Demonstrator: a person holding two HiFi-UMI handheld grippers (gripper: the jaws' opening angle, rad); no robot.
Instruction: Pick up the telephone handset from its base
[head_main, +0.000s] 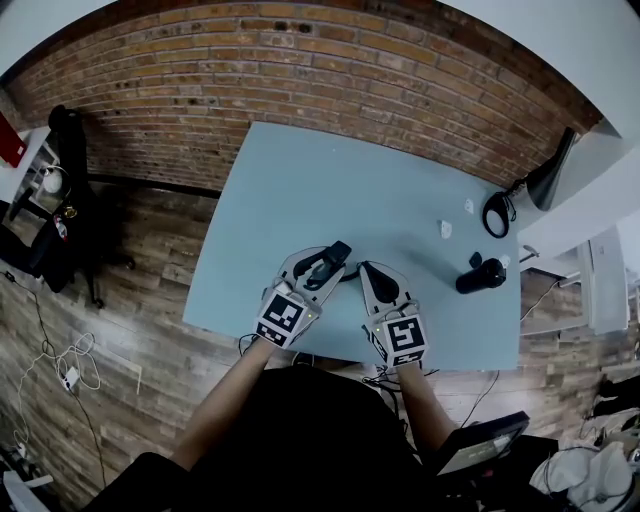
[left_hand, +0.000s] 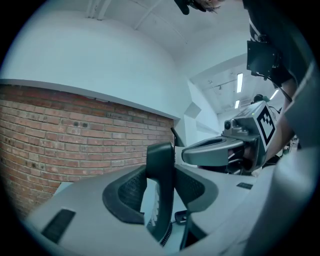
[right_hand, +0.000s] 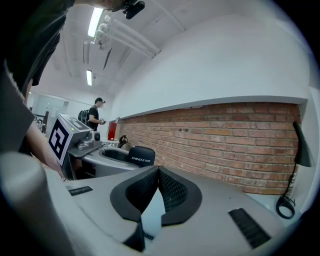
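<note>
A black telephone handset stands on edge between the jaws of my left gripper, which is shut on it just above the front part of the pale blue table. In the left gripper view the handset fills the gap between the dark pads, and a coiled cord hangs below it. My right gripper is beside it on the right, shut with nothing in it; its fingertips meet. The handset's printed end shows in the right gripper view. The phone's base is hidden under the grippers.
A black cylinder, a coiled black cable and two small white bits lie at the table's right. A brick wall runs behind the table. A black chair stands at the left. A person stands far off.
</note>
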